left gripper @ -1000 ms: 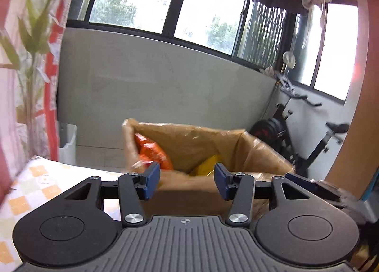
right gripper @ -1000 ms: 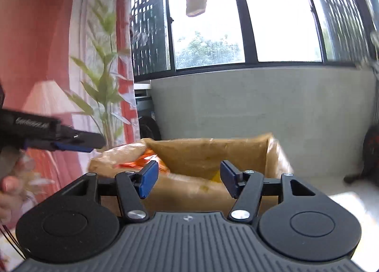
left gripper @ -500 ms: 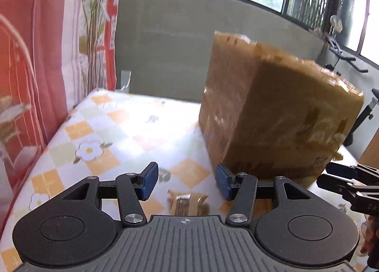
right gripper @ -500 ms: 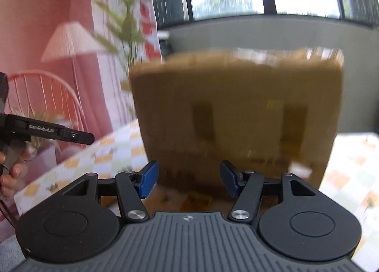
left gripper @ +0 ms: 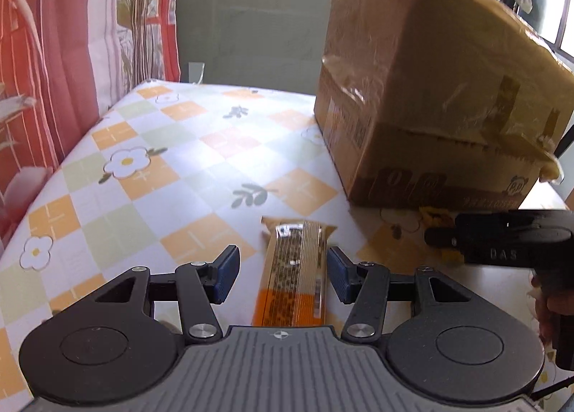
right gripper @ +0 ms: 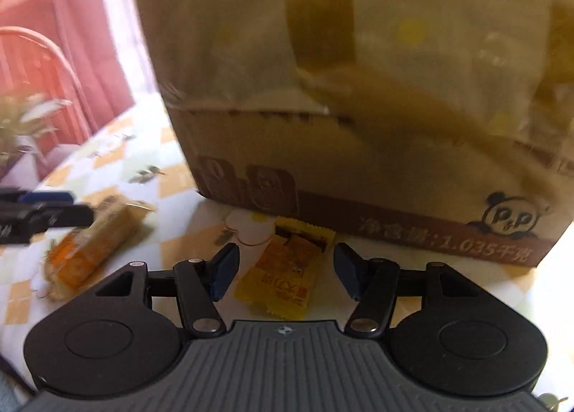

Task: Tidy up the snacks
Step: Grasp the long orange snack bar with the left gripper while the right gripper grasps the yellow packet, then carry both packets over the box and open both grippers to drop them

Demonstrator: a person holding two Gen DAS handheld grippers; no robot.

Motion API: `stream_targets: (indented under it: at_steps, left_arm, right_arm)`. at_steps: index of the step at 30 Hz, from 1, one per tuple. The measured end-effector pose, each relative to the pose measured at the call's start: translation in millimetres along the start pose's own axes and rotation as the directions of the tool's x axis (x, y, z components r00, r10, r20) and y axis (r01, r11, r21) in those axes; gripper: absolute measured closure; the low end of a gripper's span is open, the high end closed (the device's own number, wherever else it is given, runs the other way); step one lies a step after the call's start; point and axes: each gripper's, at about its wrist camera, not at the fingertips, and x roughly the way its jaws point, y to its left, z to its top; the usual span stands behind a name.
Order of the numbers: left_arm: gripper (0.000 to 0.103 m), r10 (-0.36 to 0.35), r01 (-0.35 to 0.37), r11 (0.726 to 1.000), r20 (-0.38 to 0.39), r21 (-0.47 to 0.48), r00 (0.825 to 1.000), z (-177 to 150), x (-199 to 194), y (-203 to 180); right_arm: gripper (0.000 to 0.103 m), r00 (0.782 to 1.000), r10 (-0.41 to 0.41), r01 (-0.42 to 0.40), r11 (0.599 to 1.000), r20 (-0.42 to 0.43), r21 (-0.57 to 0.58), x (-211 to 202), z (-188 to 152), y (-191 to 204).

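On the table point(left gripper: 150, 175), at about 12 o'clock from the left gripper point(left gripper: 281, 274), lies a long snack bar point(left gripper: 296, 275). Its long way points straight ahead, from 6 to 12 o'clock, and it sits right between the left jaws. Those jaws are wide apart and do not touch it. My guess is they only need to drop a bit and squeeze its two long sides.

The right gripper point(right gripper: 285, 268) has its jaws apart too, with nothing held. A yellow candy point(right gripper: 283, 277) lies between them, tipped toward 1 o'clock. Each hand is nearest its own snack.

The box point(left gripper: 430, 89) stands just past both snacks, at 1 o'clock from the left gripper. Its top is cut off, so I cannot see inside. The right view is blurry, and the near end of the bar hides under the left gripper.
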Motion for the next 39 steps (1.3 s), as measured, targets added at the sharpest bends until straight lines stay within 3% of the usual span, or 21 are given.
stream_targets:
  at_steps: [5,14,15,16,19,29,35,39]
  left_arm:
    - [0.046,0.032,-0.032,0.999,-0.01,0.016,0.999,-8.3,6.2,-5.2]
    - [0.047,0.09,-0.089,0.996,-0.047,0.011,0.995,-9.6,18.6,-18.7]
    - [0.057,0.086,-0.086,0.996,-0.046,0.003,0.995,-8.8,18.7,-19.4]
    - [0.064,0.073,-0.074,0.997,-0.043,-0.011,0.996,-8.4,18.0,-19.1]
    - [0.064,0.016,-0.018,0.998,-0.044,-0.062,0.999,-10.8,14.3,-20.3]
    - [0.064,0.023,-0.026,0.992,-0.022,-0.125,0.999,-33.1,-13.0,-46.4]
    - [0.064,0.057,-0.051,0.992,0.048,-0.114,0.997,-20.1,-32.9,-57.6]
    - [0.064,0.048,-0.039,0.996,0.118,-0.077,0.992,-1.9,-50.6,-74.5]
  right_arm:
    - [0.041,0.999,-0.049,0.049,0.998,0.015,-0.035,3.3,-1.1,4.8]
    - [0.059,0.998,-0.033,0.038,0.995,0.048,-0.096,-7.2,-15.2,2.1]
    - [0.063,0.998,-0.03,0.034,0.995,0.05,-0.095,-8.5,-16.4,1.4]
    - [0.066,0.998,-0.028,0.033,0.995,0.053,-0.091,-9.2,-18.1,0.9]
    - [0.068,0.998,-0.019,0.023,0.998,0.067,-0.056,-13.1,-24.1,-5.1]
    - [0.069,0.993,0.014,-0.022,0.998,0.114,0.064,-37.8,-46.4,-29.1]
    - [0.069,0.973,0.056,-0.063,0.998,0.225,0.026,-68.6,-48.2,-28.5]
    - [0.069,0.941,0.081,-0.07,0.996,0.329,-0.046,-95.1,-41.6,-21.9]
